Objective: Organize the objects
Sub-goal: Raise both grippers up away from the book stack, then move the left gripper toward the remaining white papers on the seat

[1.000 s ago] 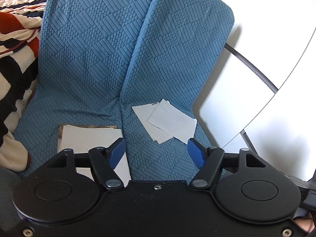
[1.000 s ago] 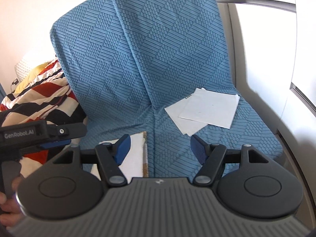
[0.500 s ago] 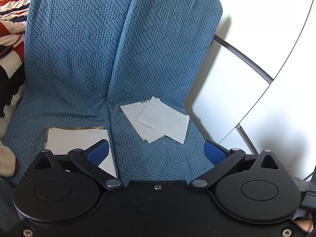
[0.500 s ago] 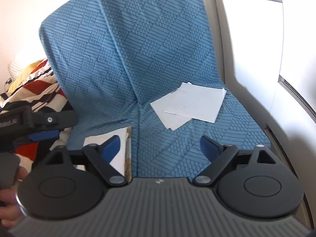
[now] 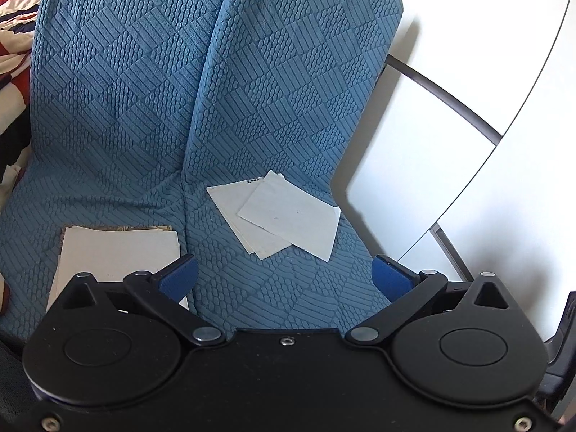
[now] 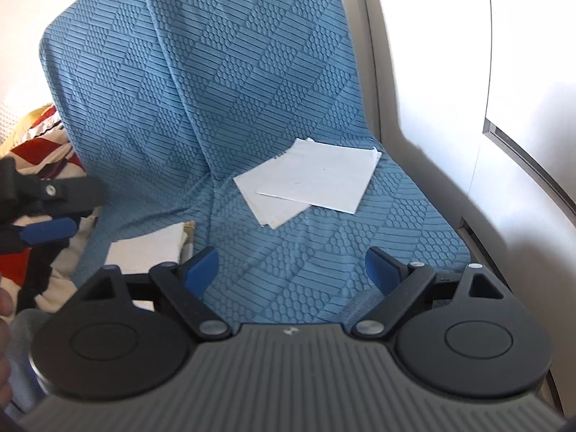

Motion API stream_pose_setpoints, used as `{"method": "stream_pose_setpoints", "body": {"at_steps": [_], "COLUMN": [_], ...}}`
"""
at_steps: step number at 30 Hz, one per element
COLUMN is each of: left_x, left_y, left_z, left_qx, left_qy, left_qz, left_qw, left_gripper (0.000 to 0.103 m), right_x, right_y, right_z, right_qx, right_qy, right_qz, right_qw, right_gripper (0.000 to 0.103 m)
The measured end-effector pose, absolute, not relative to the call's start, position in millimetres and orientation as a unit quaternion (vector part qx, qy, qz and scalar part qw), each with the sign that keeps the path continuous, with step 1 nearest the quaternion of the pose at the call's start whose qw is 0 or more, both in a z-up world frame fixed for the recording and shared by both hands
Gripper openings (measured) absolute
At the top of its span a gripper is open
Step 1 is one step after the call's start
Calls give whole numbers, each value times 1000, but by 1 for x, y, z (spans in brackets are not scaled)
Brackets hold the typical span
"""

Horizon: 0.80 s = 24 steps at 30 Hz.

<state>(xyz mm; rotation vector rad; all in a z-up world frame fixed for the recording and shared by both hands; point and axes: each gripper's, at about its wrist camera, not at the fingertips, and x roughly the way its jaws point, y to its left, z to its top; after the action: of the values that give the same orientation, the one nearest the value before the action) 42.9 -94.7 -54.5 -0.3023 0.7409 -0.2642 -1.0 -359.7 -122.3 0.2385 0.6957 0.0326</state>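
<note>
Loose white paper sheets (image 5: pixel 284 217) lie overlapping on the right blue seat cushion (image 5: pixel 288 280); they also show in the right wrist view (image 6: pixel 309 183). A stack of papers (image 5: pixel 115 252) lies on the left cushion, seen too in the right wrist view (image 6: pixel 147 248). My left gripper (image 5: pixel 284 275) is open and empty, above the seat in front of the loose sheets. My right gripper (image 6: pixel 291 268) is open and empty, also short of the sheets. The left gripper's fingers (image 6: pixel 50 230) show at the left edge of the right wrist view.
A striped red, black and cream blanket (image 5: pixel 14 32) lies left of the seat. A white wall panel with a grey rail (image 5: pixel 450 100) stands close on the right. The blue backrests (image 6: pixel 223 72) rise behind the cushions.
Both grippers have opened wider. Both have moved closer to the loose sheets on the right cushion.
</note>
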Motion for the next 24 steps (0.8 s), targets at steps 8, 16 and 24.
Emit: {"method": "stream_pose_setpoints", "body": {"at_steps": [8,16,24], "left_x": [50,68,92], "left_y": [-100,-121,-145], "left_z": [-66,-84,-106], "left_qx": [-152,-142,-102], "left_qy": [344,355,354], "left_qz": [-121,-123,-113], "left_qw": [918,916,923], "left_gripper": [102,102,102], "right_x": [2,13,37], "right_y": [-373,-387,-406], "right_z": [-148,-162,-174], "right_qx": [88,107,150], "right_qy": [336,328,341], "right_qz": [-6,-31,-62], "right_qw": [938,938,926], "right_gripper": [90,90,89]}}
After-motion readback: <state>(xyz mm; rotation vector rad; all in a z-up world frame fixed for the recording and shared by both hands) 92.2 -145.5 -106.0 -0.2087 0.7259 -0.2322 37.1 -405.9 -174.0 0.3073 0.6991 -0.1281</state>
